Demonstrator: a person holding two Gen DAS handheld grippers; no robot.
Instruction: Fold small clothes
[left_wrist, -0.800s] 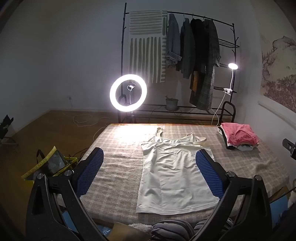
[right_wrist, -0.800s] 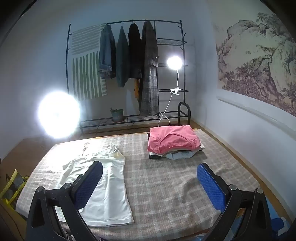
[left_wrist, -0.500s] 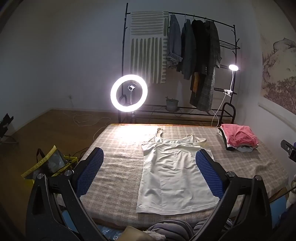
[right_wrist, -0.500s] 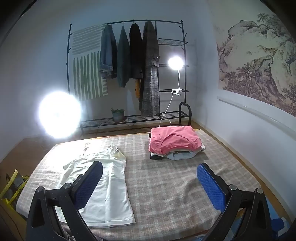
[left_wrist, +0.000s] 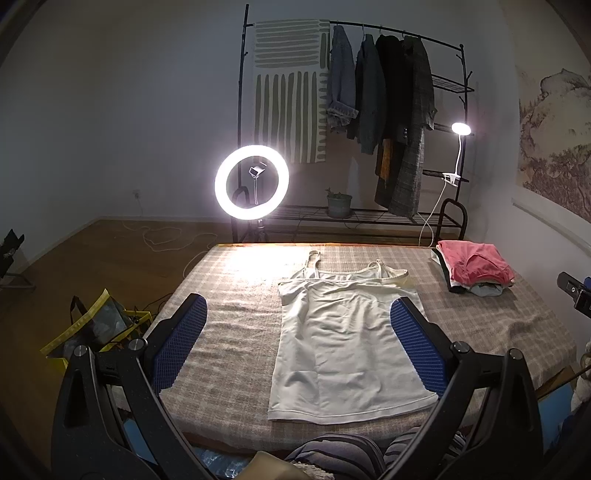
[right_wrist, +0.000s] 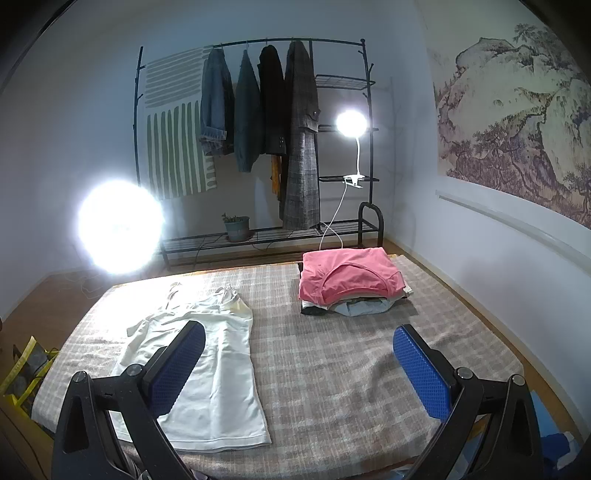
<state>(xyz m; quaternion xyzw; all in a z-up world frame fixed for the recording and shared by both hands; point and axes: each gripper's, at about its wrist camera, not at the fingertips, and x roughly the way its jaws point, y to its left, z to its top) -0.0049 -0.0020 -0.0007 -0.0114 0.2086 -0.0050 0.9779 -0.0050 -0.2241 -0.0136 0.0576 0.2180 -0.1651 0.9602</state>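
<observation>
A white camisole top (left_wrist: 343, 336) lies flat and unfolded on the checked table cover (left_wrist: 236, 317), straps toward the far edge and hem toward me. My left gripper (left_wrist: 299, 332) hovers above the near edge, open and empty, its blue pads (left_wrist: 181, 343) wide apart. In the right wrist view the same camisole (right_wrist: 218, 365) lies at the left. My right gripper (right_wrist: 299, 354) is open over bare cover to the camisole's right, with nothing between its fingers. A stack of folded clothes, a pink one on top (right_wrist: 347, 280), sits at the far right corner (left_wrist: 476, 266).
A bright ring light (left_wrist: 252, 182) stands just past the table's far edge. A clothes rack (left_wrist: 369, 122) with hanging jackets and a clip lamp (left_wrist: 460, 129) lines the back wall. A yellow-trimmed bag (left_wrist: 92, 328) sits on the floor at left. Striped fabric (left_wrist: 332, 454) shows below the near edge.
Both views have shifted only slightly; the scene sits a touch lower and farther in the left wrist view. The camisole and the folded stack have not moved. Both grippers stay wide.
</observation>
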